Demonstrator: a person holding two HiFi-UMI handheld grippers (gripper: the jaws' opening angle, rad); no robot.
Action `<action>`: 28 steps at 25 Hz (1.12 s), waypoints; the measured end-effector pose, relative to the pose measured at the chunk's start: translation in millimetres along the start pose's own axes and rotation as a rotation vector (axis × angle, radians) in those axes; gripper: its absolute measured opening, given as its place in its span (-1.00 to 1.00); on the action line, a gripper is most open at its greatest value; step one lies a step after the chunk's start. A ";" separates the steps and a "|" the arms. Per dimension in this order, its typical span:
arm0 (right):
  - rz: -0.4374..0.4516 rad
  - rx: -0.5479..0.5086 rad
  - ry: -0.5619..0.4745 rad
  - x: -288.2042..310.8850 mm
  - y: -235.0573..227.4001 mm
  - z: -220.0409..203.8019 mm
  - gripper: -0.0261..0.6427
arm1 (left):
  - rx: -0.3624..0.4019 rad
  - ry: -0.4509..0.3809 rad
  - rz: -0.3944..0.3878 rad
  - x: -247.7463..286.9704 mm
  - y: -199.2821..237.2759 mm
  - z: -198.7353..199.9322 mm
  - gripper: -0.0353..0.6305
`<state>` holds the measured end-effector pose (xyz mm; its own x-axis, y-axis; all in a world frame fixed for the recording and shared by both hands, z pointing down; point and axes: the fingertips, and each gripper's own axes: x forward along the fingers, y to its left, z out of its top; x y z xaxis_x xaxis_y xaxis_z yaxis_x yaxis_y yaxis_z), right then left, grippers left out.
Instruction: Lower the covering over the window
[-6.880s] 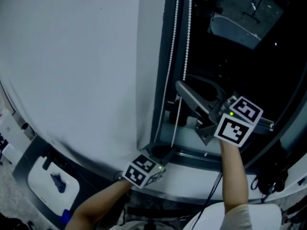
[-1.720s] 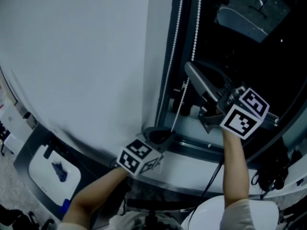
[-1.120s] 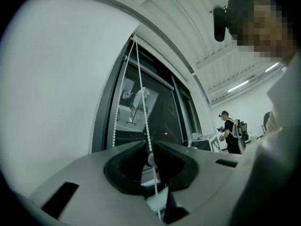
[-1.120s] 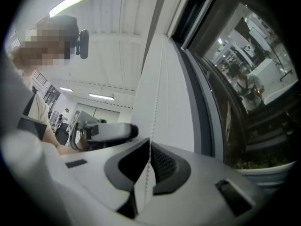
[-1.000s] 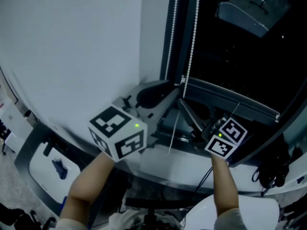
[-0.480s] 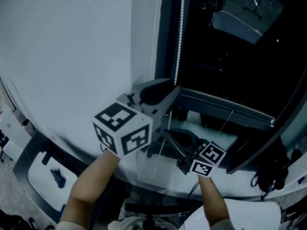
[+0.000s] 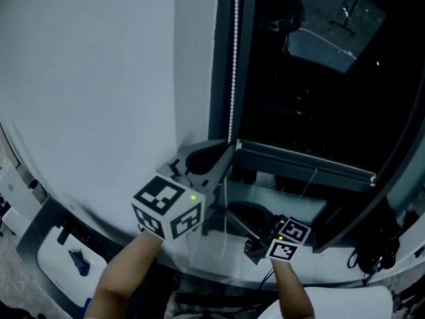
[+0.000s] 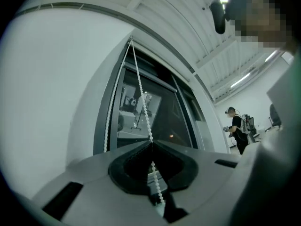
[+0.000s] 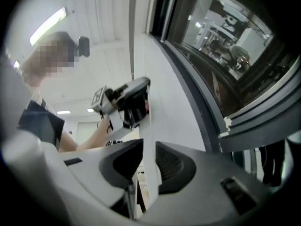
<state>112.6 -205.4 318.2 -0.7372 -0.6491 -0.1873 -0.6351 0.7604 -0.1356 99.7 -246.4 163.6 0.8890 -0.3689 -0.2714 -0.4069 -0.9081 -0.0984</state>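
The grey bottom bar of the window covering (image 7: 305, 167) hangs low across the dark window frame (image 7: 221, 78). At the frame's left edge, the left gripper (image 8: 151, 142) has just closed, pinching the white bead chain (image 8: 141, 95). The right gripper (image 9: 148, 147), just opening, stands spread and grips nothing.

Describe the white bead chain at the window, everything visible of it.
The white bead chain is a string of small round beads, plastic by the look, hanging in two strands beside the dark window frame. One strand slants down, taut, into the left hand-held gripper, whose jaws have just closed and pinch it at their tips; a short length carries on behind them. The other strand hangs free along the frame.
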 end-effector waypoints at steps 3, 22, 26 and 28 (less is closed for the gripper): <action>-0.018 0.036 -0.107 -10.1 -9.2 35.0 -0.65 | -0.017 0.098 -0.012 -0.6 -4.1 -40.5 -0.82; -0.347 -0.105 -0.105 -10.8 1.7 52.7 -0.65 | -0.115 0.270 0.056 -55.4 -18.2 -165.0 -0.82; -0.418 -0.077 -0.073 -20.2 22.3 26.0 -0.65 | -0.154 0.234 0.100 -89.9 -20.3 -167.7 -0.82; -0.449 -0.068 -0.059 -25.3 32.8 14.7 -0.65 | -0.159 0.210 0.129 -101.8 -18.9 -161.1 -0.82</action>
<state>113.8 -163.8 304.1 -0.3727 -0.9103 -0.1801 -0.9037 0.4001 -0.1523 50.8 -223.6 347.4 0.8626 -0.5014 -0.0665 -0.4963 -0.8645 0.0798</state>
